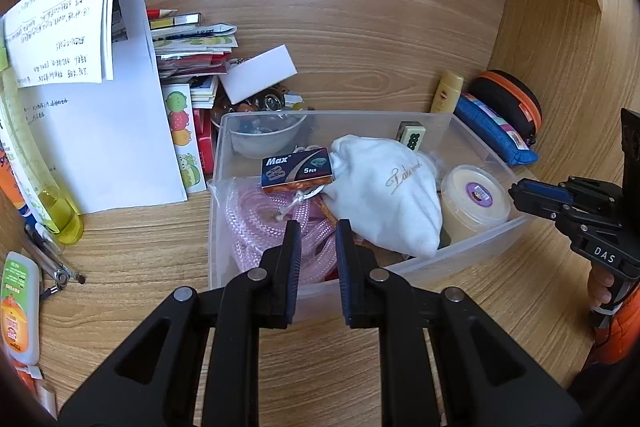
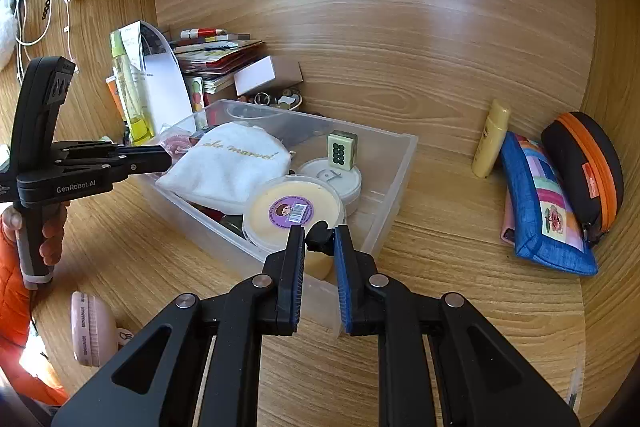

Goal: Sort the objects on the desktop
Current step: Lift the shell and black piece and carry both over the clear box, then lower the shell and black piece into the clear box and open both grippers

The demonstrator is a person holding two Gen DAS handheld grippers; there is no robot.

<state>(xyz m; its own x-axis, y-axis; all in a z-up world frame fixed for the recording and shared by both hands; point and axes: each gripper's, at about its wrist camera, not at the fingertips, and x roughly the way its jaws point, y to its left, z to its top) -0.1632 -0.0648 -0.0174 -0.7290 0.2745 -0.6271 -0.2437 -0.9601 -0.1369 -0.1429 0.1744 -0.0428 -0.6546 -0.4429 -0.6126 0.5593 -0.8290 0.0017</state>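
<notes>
Two hand-held grippers hover over a clear plastic bin (image 1: pixel 224 163) at mid-frame on the wooden surface (image 1: pixel 360 39). The left hand-held gripper (image 1: pixel 318 227) and the right hand-held gripper (image 2: pixel 318 233) both have their jaws drawn narrow, holding nothing. The bin already holds a white pouch (image 1: pixel 384 187), a round tub (image 2: pixel 294 211), a small box (image 1: pixel 298 169) and pink tubing (image 1: pixel 260 223). Judging by the blue pencil case (image 2: pixel 544 211) and yellow tube (image 2: pixel 490 139) at right, sorting seems unfinished.

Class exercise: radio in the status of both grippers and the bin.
Left gripper shut, empty, over the pink tubing. Right gripper shut, empty, at the clear bin corner. Bin crowded: white pouch, round tub, mahjong tile.
</notes>
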